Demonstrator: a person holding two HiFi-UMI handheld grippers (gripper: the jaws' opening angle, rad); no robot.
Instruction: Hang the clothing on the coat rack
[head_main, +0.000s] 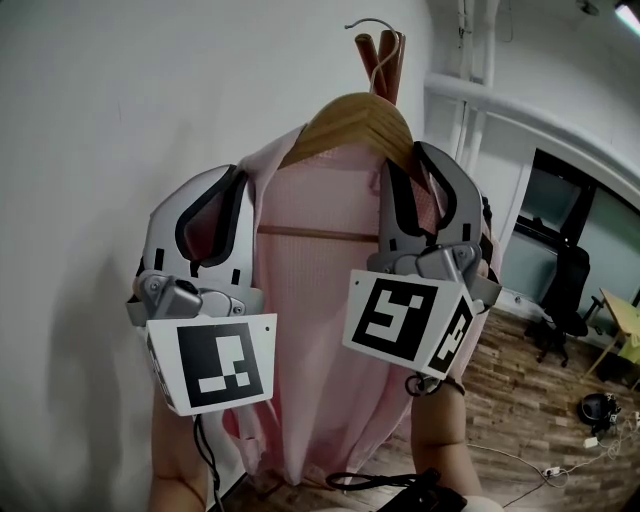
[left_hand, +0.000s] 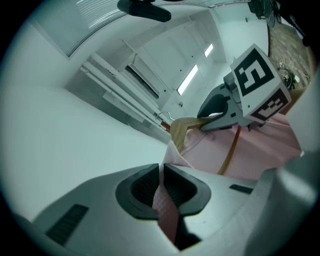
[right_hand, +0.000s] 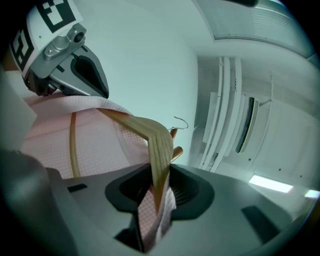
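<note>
Against the wall (head_main: 80, 150), a pink shirt (head_main: 320, 300) draped a wooden hanger (head_main: 350, 115).
Left gripper (left_hand: 161, 172) pinched its fabric; right gripper (right_hand: 159, 182) clamped the hanger.

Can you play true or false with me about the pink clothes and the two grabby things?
1. The pink checked garment hangs on a light wooden hanger. True.
2. The hanger is made of blue plastic. False: it is light wood with a thin metal hook.
3. The left gripper has its jaws shut on a fold of the pink fabric. True.
4. The right gripper holds nothing. False: its jaws are shut on the hanger's arm, with pink fabric caught in too.
</note>
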